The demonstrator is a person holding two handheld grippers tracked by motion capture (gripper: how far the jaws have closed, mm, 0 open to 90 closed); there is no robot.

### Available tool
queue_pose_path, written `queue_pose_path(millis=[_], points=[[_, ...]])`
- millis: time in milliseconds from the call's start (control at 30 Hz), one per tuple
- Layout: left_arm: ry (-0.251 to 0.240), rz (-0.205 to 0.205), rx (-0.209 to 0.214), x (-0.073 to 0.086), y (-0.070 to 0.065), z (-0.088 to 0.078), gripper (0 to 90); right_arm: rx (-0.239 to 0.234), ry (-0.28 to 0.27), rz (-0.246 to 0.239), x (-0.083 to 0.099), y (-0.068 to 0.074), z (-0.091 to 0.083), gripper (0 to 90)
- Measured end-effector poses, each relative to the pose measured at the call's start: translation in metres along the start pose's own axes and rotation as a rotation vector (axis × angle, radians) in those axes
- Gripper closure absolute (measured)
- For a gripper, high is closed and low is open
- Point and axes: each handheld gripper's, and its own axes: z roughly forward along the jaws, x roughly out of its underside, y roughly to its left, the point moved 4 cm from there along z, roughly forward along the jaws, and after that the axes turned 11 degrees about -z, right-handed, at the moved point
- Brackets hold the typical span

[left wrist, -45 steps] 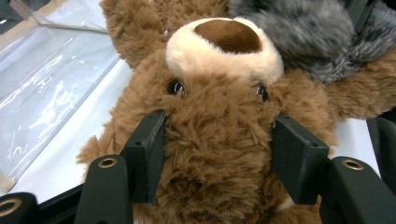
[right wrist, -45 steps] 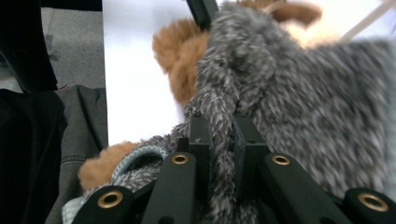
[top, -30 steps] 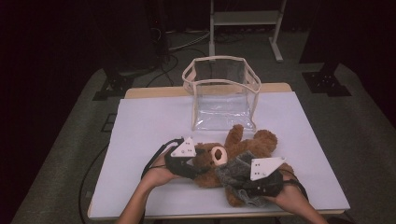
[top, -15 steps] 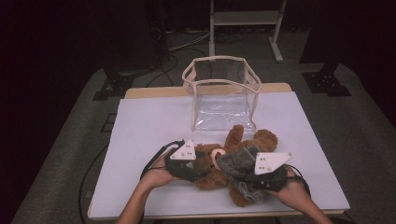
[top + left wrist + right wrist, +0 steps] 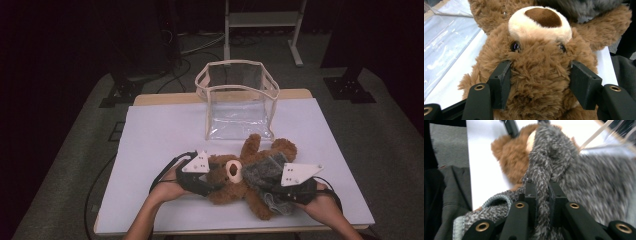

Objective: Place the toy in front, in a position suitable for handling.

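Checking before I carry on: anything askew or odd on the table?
The grey sweater sits bunched and twisted on the teddy bear, which lies on its back; the right tool pinches a fold. Nothing spilled or damaged.

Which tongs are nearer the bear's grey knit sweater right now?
Right. The right tongs are clamped on a fold of the grey knit sweater. The left tongs grip the teddy bear at its head, away from the sweater.

We take this for a lab or recording studio: black drapes, grey carpet (image 5: 75, 165), loose floor cables (image 5: 197, 47), a metal stand frame (image 5: 262, 20), and 1 white-covered table (image 5: 150, 140).
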Motion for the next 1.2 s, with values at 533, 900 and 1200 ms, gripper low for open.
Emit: queue_pose_path(millis=[533, 900, 1200], points=[[-0.001, 0.002, -0.001, -0.004, -0.001, -0.005, 31.9, 0.003, -0.017, 0.083, 0.007, -0.036, -0.002, 79.1], [0.013, 0.054, 0.029, -0.02, -0.019, 0.013, 32.4, -0.063, -0.022, 0.075, -0.001, -0.019, 0.001, 79.1], [0.008, 0.042, 0.048, -0.012, -0.02, 0.009, 34.1, -0.118, 0.02, 0.026, -0.016, -0.032, 0.022, 79.0]])
